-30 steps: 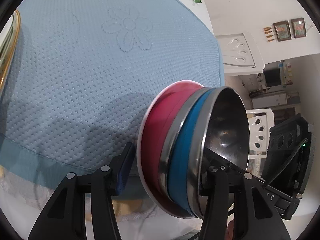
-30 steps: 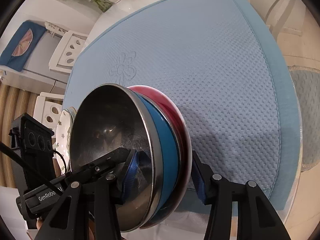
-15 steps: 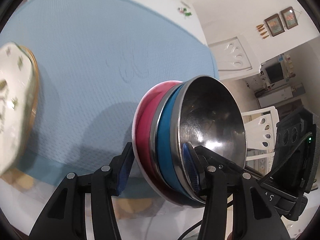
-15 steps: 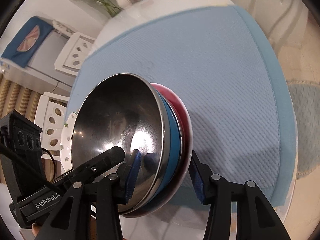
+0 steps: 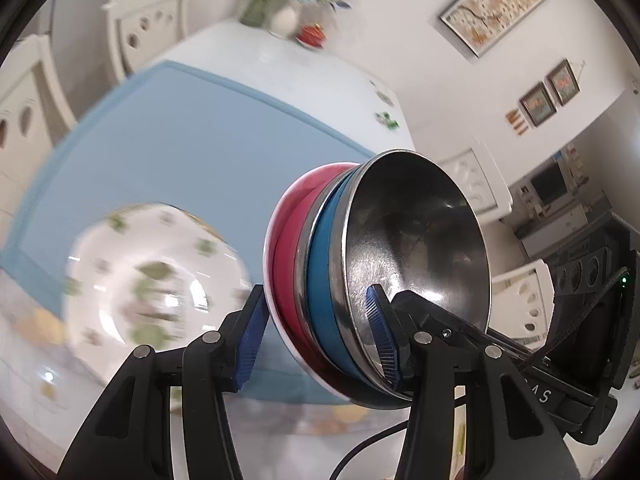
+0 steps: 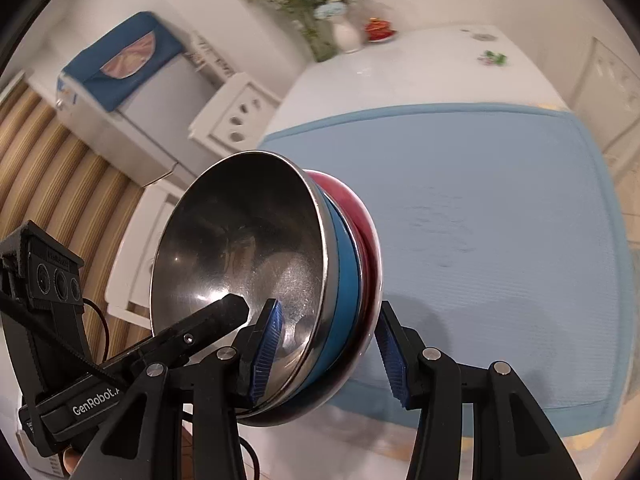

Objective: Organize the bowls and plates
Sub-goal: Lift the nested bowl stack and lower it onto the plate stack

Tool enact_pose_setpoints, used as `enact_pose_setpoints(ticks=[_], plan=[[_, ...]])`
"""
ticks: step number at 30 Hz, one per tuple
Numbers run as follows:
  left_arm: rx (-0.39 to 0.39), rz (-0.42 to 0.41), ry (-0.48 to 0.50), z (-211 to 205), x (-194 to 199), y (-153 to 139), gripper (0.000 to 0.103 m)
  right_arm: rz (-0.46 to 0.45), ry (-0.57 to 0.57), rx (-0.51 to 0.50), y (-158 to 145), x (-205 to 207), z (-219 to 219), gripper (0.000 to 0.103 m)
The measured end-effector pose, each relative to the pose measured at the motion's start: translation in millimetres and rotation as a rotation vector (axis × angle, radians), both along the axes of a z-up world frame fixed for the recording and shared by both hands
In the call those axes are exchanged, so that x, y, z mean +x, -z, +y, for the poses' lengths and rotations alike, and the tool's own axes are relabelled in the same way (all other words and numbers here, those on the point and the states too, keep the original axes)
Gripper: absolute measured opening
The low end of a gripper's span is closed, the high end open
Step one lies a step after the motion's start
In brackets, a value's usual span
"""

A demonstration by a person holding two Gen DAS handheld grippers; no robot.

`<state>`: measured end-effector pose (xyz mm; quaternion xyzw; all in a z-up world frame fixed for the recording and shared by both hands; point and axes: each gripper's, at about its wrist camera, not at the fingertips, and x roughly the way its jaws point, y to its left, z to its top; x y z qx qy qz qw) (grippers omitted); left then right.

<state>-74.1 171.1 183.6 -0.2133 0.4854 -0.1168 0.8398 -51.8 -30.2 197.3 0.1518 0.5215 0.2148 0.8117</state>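
Observation:
A nested stack hangs tilted above the table: a steel bowl innermost, then a blue bowl, then a red bowl. My left gripper is shut on the stack's rim, one pad on the red outside and one inside the steel. My right gripper is shut on the opposite rim of the same steel bowl, blue bowl and red bowl. A white plate with green flowers lies blurred on the blue mat, left of the stack.
The blue mat covers most of the white table. A vase of flowers and a small red item stand at the far end. White chairs stand around the table, and a white cabinet on the left.
Both grippers have risen and drawn back with the bowl stack still clamped. The mat now lies farther below, and the flowered plate has come fully into the left wrist view.

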Motion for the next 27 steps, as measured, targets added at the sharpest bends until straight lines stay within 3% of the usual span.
enact_pose_setpoints(ticks=[5, 11, 22, 27], plan=[[0.025, 0.003, -0.028, 45.0, -8.8, 4.5, 0.046, 0.026, -0.032, 0.006, 8.4, -1.2, 53.7, 0.047], [0.020, 0.052, -0.022, 82.1, -14.9, 32.5, 0.046, 0.068, -0.051, -0.048, 36.5, -0.5, 102.7, 0.047], [0.007, 0.150, 0.086, 108.5, 7.3, 81.1, 0.046, 0.179, 0.029, -0.109, 80.7, -0.3, 125.5, 0.047], [-0.007, 0.131, 0.112, 115.8, 12.9, 83.4, 0.046, 0.176, 0.056, -0.122, 80.3, 5.2, 131.8, 0.047]])
